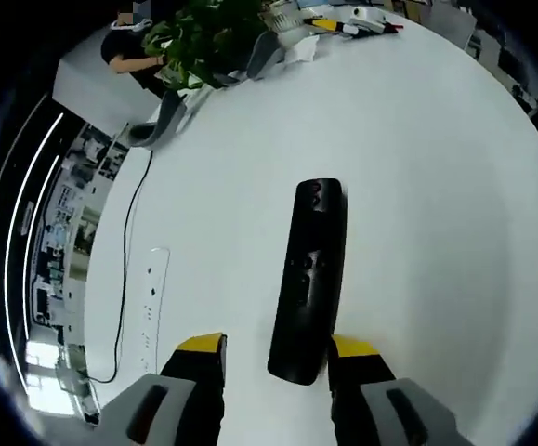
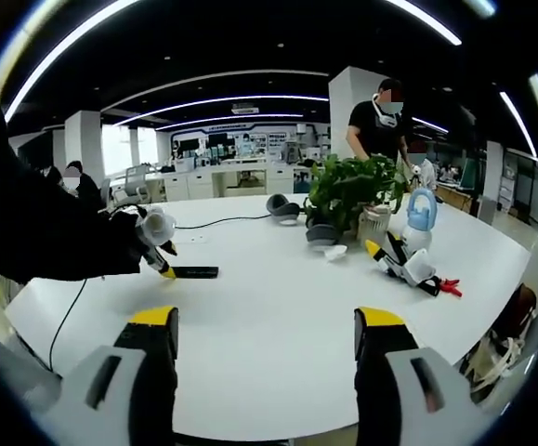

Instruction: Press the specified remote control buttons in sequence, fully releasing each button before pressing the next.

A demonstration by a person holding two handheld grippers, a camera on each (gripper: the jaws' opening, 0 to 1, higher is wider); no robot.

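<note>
A black remote control point(image 1: 309, 277) lies flat on the white table point(image 1: 436, 186), its buttons facing up. My left gripper point(image 1: 278, 358) hangs over its near end with the jaws wide apart; the remote's end sits in the gap, closer to the right yellow-tipped finger point(image 1: 354, 347), and nothing is clamped. In the right gripper view the same remote point(image 2: 194, 272) shows far off at the left, with the left gripper point(image 2: 164, 268) tipped down onto it from a black sleeve point(image 2: 36, 223). My right gripper point(image 2: 267, 321) is open over bare table, well back from the remote.
A white power strip point(image 1: 152, 297) with a black cable lies left of the remote. A potted plant point(image 2: 347, 190), grey headphone-like items point(image 2: 282, 208), a small blue and white fan point(image 2: 420, 212) and red-handled tools point(image 2: 447, 286) stand toward the far side. A person point(image 2: 380, 125) stands behind the plant.
</note>
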